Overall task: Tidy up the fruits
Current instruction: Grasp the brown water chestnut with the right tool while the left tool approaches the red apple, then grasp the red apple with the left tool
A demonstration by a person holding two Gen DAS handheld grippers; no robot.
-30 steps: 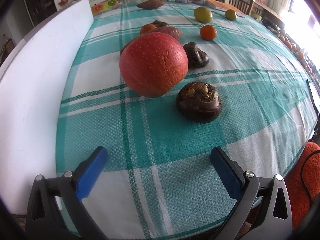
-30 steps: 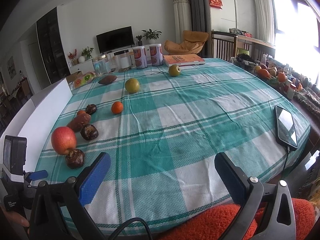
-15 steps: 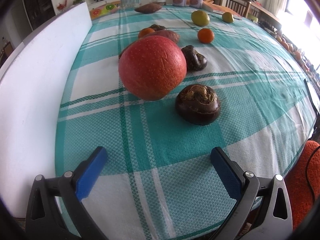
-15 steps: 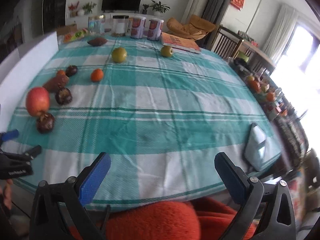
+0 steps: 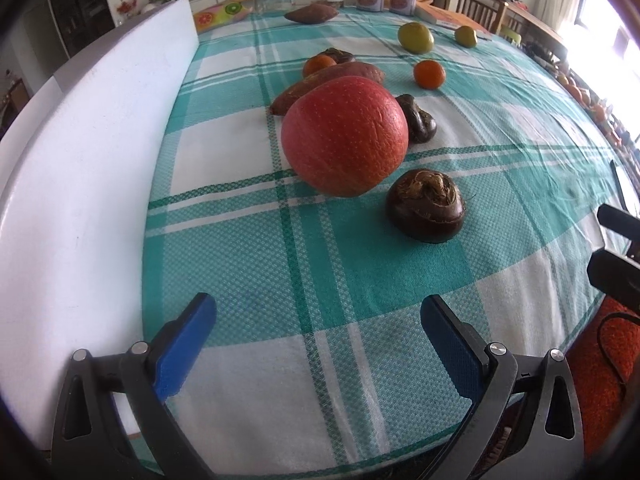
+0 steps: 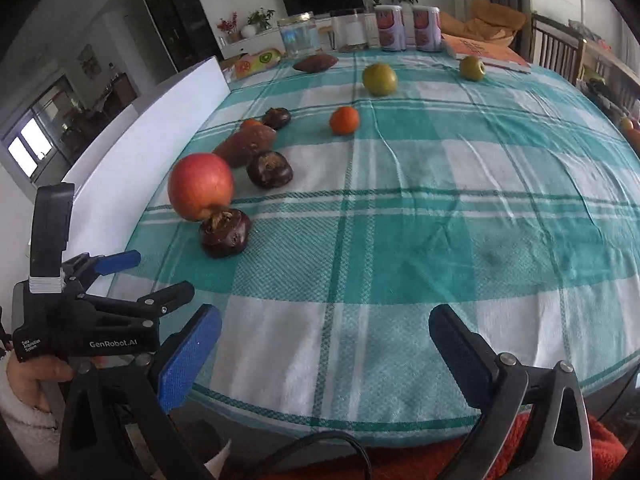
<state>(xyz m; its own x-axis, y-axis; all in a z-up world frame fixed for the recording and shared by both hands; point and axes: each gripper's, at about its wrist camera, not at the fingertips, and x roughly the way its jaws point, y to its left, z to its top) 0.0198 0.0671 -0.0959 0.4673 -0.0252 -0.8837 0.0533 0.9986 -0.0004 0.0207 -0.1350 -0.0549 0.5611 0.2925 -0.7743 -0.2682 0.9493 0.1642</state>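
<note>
The right gripper (image 6: 324, 344) is swinging back toward the left half of the table compared with half a second ago, so the left gripper (image 6: 132, 276) and the hand (image 6: 32, 376) carrying it are now showing large at the lower left of its view; the left gripper (image 5: 316, 332) itself is hardly shifting, only creeping a little nearer the fruit.

Both tongs are standing spread wide with nothing between the blue pads, hovering over the teal-and-white checked tablecloth (image 5: 360, 380) near the table's front edge.

The fruits are lying scattered. The big round red apple (image 5: 344, 136) is sitting straight ahead of the left gripper, and a dark brown, flattened water chestnut (image 5: 426, 206) is lying just beside it. Behind them are lying a reddish-brown sweet potato (image 5: 332, 80), a second dark chestnut (image 5: 418, 120) and a small orange tangerine (image 5: 429, 74). 2 green round fruits (image 6: 379, 79) are resting well apart, farther back.

Judging by the aim, the left gripper is lining up on the red apple. To do this well, it is worth bringing the open pads in level, one to each side of the apple's widest part, and keeping the right-hand pad clear of the chestnut, so that it is not being nudged away. Closing gently is wise, since a smooth round apple may be squirting forward out of a high or off-centre pinch.
</note>
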